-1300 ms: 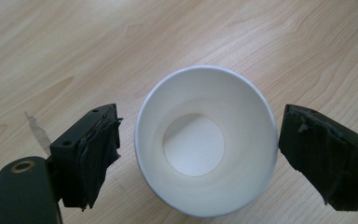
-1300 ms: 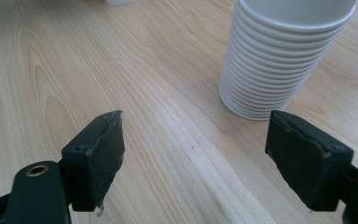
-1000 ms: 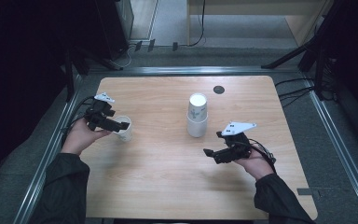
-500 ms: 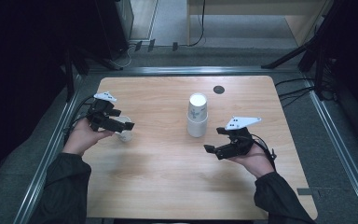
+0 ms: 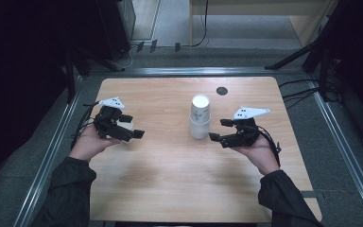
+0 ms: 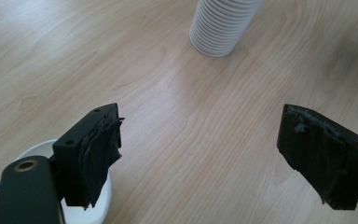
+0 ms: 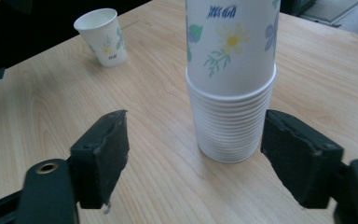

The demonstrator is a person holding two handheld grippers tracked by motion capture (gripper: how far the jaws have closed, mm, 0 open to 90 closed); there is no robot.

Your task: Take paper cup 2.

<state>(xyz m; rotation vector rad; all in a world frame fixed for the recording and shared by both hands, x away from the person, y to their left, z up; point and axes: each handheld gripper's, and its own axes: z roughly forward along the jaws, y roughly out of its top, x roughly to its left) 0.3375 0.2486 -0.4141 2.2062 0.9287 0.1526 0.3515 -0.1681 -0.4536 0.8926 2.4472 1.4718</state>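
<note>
A tall stack of white flower-print paper cups (image 5: pixel 200 118) stands upright at the table's middle. One single cup (image 5: pixel 126 126) stands at the left, mostly hidden under my left gripper (image 5: pixel 132 126). In the left gripper view that gripper (image 6: pixel 200 154) is open, with the single cup's rim (image 6: pixel 91 205) under its left jaw and the stack (image 6: pixel 223 23) farther ahead. My right gripper (image 5: pixel 219 129) is open just right of the stack. In the right gripper view its jaws (image 7: pixel 193 158) stand either side of the stack's base (image 7: pixel 230 93) without touching, and the single cup (image 7: pixel 103 37) is beyond.
The wooden table (image 5: pixel 170 184) has bare room in front of the cups. A small black round cap (image 5: pixel 221 91) sits in the tabletop behind the stack. Metal rails (image 5: pixel 52 156) run along the table's sides, and the surroundings are dark.
My left gripper has shifted right, above the single cup, and now covers it in the high view. My right gripper has moved forward, closer to the stack's base.
</note>
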